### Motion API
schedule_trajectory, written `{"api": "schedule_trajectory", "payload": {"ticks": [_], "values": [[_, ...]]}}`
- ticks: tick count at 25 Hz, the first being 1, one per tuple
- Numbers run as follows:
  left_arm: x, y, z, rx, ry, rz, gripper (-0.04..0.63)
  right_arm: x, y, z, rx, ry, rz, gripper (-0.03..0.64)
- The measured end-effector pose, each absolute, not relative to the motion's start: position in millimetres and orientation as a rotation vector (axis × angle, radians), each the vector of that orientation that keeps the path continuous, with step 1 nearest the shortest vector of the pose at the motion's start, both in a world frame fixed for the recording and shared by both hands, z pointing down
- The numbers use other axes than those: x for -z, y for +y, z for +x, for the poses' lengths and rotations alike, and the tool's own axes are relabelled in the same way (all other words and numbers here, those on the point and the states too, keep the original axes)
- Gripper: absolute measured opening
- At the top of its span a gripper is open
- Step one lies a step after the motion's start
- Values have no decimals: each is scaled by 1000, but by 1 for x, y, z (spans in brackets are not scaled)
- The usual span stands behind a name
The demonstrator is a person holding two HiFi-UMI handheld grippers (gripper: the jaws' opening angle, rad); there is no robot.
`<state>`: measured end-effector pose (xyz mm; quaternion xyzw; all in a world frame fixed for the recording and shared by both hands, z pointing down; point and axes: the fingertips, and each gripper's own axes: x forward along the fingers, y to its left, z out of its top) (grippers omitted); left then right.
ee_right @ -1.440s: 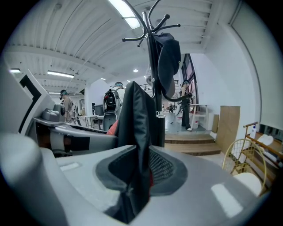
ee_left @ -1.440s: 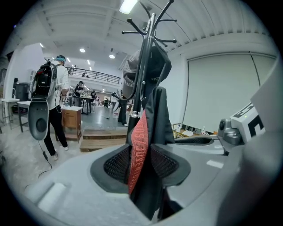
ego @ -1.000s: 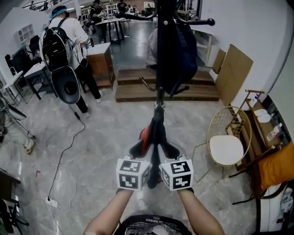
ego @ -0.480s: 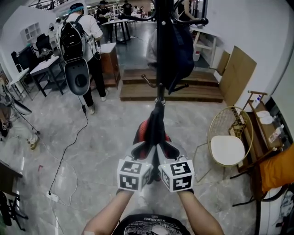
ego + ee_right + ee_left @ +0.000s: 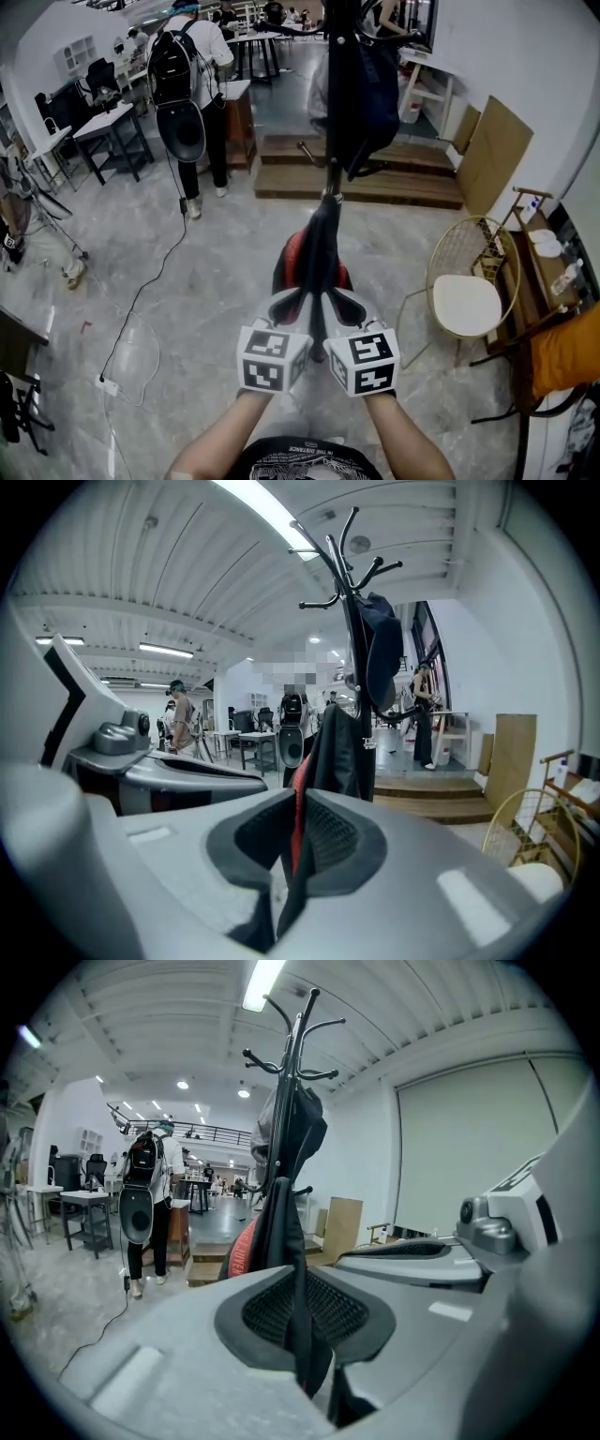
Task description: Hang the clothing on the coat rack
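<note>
A black garment with red lining (image 5: 319,246) hangs bunched between my two grippers, which are held side by side just before the coat rack (image 5: 330,178). The left gripper (image 5: 298,309) has just been closing its jaws, and the cloth (image 5: 281,1232) is now pinched between its pads. In its own view the right gripper (image 5: 289,846) is shut on a fold of the same garment (image 5: 337,742). A dark jacket (image 5: 364,84) hangs on the rack's upper hooks (image 5: 295,1044). The tall black rack (image 5: 352,564) stands straight ahead of both grippers.
A person with a black backpack (image 5: 186,80) stands at the back left beside desks. A gold wire chair (image 5: 464,292) is at the right, with an orange cushion (image 5: 567,345) beyond it. Low wooden steps (image 5: 394,183) lie behind the rack. A cable (image 5: 141,300) trails across the floor.
Both grippers have gone forward with the garment, and the rack now looks closer. More of the red lining shows. The person with the backpack has shifted right in the head view.
</note>
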<state>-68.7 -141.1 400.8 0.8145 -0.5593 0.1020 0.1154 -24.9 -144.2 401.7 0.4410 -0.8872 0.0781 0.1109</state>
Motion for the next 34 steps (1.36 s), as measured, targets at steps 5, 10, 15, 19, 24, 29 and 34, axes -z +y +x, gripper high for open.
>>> {"api": "schedule_trajectory", "payload": {"ticks": [5,10,15,19,24,29,34], "values": [[-400,-129,-60,-291,-1646,2390,17,-397,-129,-20,-207,-2622,1278,12],[-399,-119,-43,-289,-1646,2396,6,-396,-120,-8,-203,-2637,1266,3],[-399,-111,-37,-306,-1649,2402,6,-394,-113,-3,-203,-2657,1271,3],[-396,-110,-40,-300,-1657,2404,5,-391,-110,-4,-200,-2673,1265,3],[-398,-110,-38,-298,-1655,2393,5,-391,-109,0,-200,-2675,1264,3],[-400,-108,-32,-299,-1638,2390,6,-390,-108,6,-200,-2666,1274,3],[-401,-107,-25,-299,-1631,2401,5,-396,-106,12,-208,-2655,1277,3]]}}
